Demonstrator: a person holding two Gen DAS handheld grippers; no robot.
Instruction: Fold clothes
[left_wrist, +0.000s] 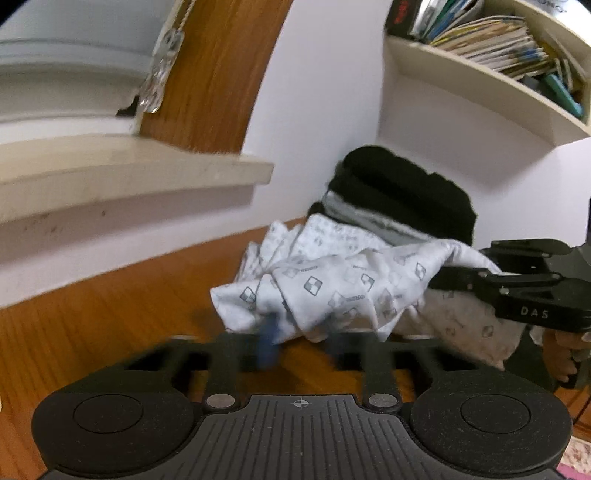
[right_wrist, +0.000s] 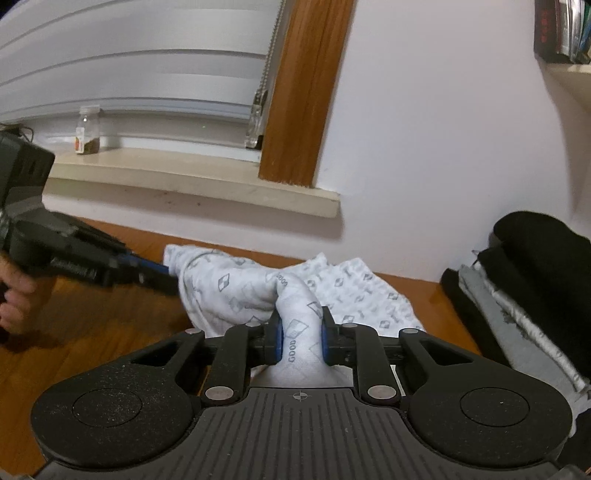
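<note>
right gripper (right_wrist: 299, 338): jaws clamp patterned white garment (right_wrist: 295, 291) | left gripper (left_wrist: 301, 341): jaws blurred, grip unclear | wooden table (left_wrist: 110, 314)

The right gripper (right_wrist: 299, 338) points forward and slightly down, its two blue-padded fingers (right_wrist: 277, 341) drawn close together and pinching a bunched ridge of the white patterned garment (right_wrist: 295, 314) between them. Seen from the other wrist, it reaches in from the right, held level. The left gripper (left_wrist: 301, 343) is blurred in its own view, so its finger gap is hard to judge there; from the right wrist it enters from the left, angled downward, with its blue fingertips (right_wrist: 151, 271) at the garment's far edge, apparently clamped on it. The person's left hand (right_wrist: 13, 299) wraps the handle behind it.
</note>
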